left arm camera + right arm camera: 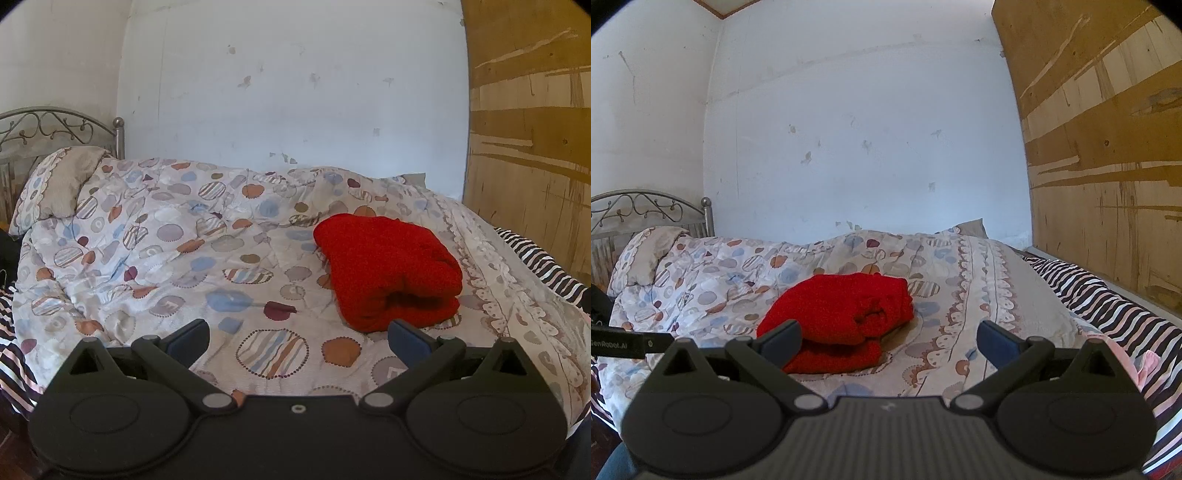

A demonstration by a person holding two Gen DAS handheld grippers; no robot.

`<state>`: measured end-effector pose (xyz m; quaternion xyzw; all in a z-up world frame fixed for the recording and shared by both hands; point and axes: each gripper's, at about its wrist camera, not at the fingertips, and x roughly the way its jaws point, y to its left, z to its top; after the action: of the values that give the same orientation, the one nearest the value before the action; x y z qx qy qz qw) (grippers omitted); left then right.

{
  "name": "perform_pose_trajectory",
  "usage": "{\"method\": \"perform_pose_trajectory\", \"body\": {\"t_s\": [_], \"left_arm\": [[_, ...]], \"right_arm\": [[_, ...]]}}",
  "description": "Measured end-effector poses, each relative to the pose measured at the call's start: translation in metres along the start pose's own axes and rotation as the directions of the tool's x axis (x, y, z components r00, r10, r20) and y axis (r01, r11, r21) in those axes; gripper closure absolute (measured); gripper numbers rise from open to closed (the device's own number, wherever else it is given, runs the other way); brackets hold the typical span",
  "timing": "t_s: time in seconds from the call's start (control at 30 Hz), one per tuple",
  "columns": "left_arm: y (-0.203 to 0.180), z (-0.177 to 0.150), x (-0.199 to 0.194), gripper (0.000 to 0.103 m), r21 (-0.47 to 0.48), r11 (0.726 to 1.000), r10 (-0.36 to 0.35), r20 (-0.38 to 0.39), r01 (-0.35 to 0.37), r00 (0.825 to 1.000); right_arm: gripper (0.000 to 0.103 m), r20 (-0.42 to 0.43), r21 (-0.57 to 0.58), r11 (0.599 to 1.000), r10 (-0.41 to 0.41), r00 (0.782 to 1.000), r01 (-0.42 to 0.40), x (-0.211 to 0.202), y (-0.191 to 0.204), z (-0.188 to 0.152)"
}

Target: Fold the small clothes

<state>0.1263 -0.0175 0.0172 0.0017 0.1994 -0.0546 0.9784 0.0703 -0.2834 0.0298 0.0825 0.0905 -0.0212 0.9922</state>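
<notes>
A red knitted garment [388,269] lies folded into a thick bundle on the patterned quilt [184,258]. It also shows in the right wrist view [838,317], left of centre. My left gripper [297,338] is open and empty, hovering above the quilt just in front of and left of the bundle. My right gripper [888,339] is open and empty, in front of the bundle and to its right; its left finger [783,339] overlaps the bundle's near edge in the picture. Part of the left gripper's body [628,343] shows at the left edge.
The quilt covers a bed with a pillow [55,184] and a metal headboard [55,125] at the far left. A striped sheet [1108,310] lies along the right side. A white wall [295,92] stands behind; a wooden board [1108,147] stands at right.
</notes>
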Motion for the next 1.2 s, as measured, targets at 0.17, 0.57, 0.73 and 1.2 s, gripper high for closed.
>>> {"method": "perform_pose_trajectory", "body": {"t_s": [0.17,0.57,0.73,1.2], "left_arm": [[0.0012,0.0001,0.0008,0.001,-0.006,1.000,-0.001,-0.002,0.001,1.000],[0.0008,-0.0004,0.0017,0.001,-0.004,1.000,0.000,-0.005,0.000,1.000],[0.0010,-0.0005,0.0022,0.001,-0.006,1.000,0.000,-0.006,0.000,1.000],[-0.0057,-0.0070,0.0076,0.001,0.010,1.000,-0.011,-0.018,0.011,1.000]], "right_arm": [[0.000,-0.012,0.011,1.000,0.005,1.000,-0.005,0.0006,0.0006,-0.0023],[0.000,-0.026,0.010,1.000,0.012,1.000,-0.012,0.0032,0.0037,-0.0031],[0.000,-0.030,0.011,1.000,0.013,0.999,-0.012,0.0039,0.0045,-0.0037],[0.000,-0.044,0.011,1.000,0.016,0.999,-0.015,0.0081,0.0054,-0.0063]]}}
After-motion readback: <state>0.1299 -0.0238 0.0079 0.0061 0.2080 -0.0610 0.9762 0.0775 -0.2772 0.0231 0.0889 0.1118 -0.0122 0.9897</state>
